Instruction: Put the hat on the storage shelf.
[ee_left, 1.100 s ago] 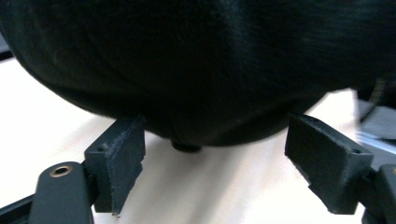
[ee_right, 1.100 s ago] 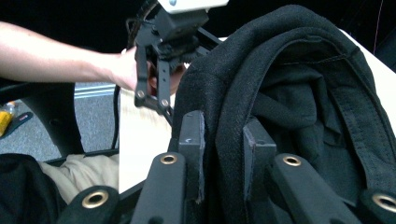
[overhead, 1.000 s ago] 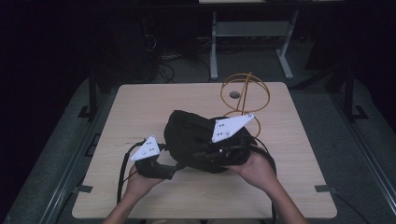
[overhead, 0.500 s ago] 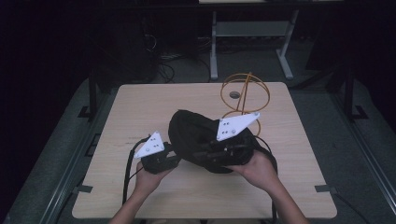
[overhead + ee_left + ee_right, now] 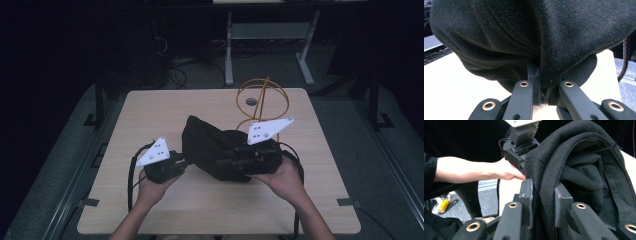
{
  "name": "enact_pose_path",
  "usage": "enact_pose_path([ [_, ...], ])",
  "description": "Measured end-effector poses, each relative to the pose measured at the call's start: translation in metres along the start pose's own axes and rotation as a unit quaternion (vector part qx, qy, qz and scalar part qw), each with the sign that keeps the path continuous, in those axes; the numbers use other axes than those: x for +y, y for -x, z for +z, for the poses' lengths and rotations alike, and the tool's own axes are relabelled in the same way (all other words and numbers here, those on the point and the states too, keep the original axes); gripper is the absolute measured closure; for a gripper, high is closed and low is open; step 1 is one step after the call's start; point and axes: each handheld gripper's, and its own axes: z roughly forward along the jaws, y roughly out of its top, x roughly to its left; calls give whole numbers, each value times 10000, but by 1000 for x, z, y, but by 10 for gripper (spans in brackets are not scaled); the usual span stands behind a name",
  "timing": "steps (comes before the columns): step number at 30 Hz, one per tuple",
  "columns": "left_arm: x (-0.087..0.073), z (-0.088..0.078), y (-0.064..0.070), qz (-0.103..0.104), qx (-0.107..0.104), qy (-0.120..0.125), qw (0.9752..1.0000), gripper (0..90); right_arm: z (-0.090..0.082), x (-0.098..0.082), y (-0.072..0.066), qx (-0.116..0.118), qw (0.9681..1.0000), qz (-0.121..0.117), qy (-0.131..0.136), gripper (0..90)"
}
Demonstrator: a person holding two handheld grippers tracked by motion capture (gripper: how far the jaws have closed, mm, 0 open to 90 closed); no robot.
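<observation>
A crumpled black cloth (image 5: 212, 147) lies mid-table. My left gripper (image 5: 184, 161) sits at its left edge, and its jaws have just been closing. In the left gripper view they are shut (image 5: 540, 83) on a fold of the cloth (image 5: 564, 37). My right gripper (image 5: 227, 156) reaches in from the right. In the right gripper view a thick fold of the cloth (image 5: 584, 170) is held between its pads (image 5: 544, 202), which have just eased apart slightly. The left gripper (image 5: 520, 141) and its hand show beyond the cloth.
A gold wire stand (image 5: 262, 97) of rings rises just behind the cloth near the far right of the wooden table (image 5: 150, 112). Cables trail from both grippers toward the table's near edge. The floor around is dark.
My left gripper has moved right up to the cloth's edge and closed on it. The right gripper has stayed in place with the cloth.
</observation>
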Motion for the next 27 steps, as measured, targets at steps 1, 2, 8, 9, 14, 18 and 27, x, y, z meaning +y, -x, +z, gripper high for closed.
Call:
enact_pose_path([
  [1, 1, -1, 0, -17, -2, 5, 10000, 855, -1, -1, 1, -2, 10000, 16, 21, 707],
  [2, 2, -2, 0, -45, -13, 21, 10000, 856, -1, -3, 2, -1, 10000, 49, 37, 702],
  [8, 11, -6, -2, -145, -61, 143, 9998, 860, -3, -9, 8, 85, 9996, 235, 161, 675],
  [9, 14, -7, -2, -141, -50, 182, 9997, 861, -4, -10, 8, 63, 9995, 262, 189, 650],
  [14, 34, -12, -7, -56, -1, 202, 9998, 861, -7, -12, 6, -225, 9993, 220, 210, 536],
  [18, 45, -16, -11, -64, 42, 225, 9997, 861, -11, -16, 7, -326, 9984, 272, 374, 441],
  [27, 46, -20, -22, -370, -4, 325, 9988, 863, -19, -44, 13, -544, 9965, 488, 393, 343],
])
